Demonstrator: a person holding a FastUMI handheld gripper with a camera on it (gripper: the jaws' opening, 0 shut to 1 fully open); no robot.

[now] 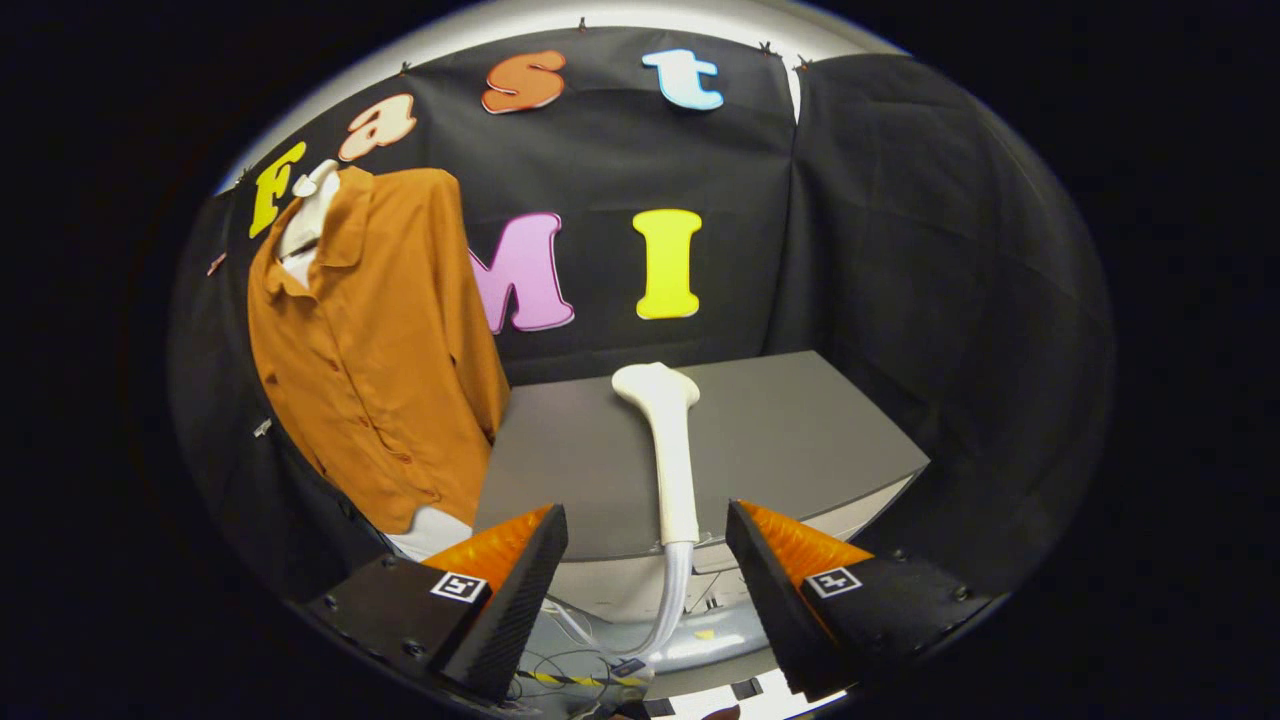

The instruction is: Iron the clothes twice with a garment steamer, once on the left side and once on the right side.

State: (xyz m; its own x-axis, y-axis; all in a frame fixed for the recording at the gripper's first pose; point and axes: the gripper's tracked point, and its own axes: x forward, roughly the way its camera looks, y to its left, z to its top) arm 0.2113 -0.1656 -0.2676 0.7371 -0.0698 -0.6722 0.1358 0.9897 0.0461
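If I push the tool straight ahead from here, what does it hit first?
Most likely the steamer handle, lying on the grey table between and just ahead of the open tool fingers. Its hose end sits nearest. The orange shirt hangs off to the left, out of line. Depth is uncertain.

An orange shirt [385, 350] hangs on a white hanger [310, 205] at the left of the frame, beside a grey worktop [800, 440]. A white garment steamer [668, 440] lies on the worktop at centre, its hose [672, 600] drooping over the near edge. The gripper [645, 575] sits at the bottom, fingers spread wide, holding nothing, the steamer handle just ahead between them.
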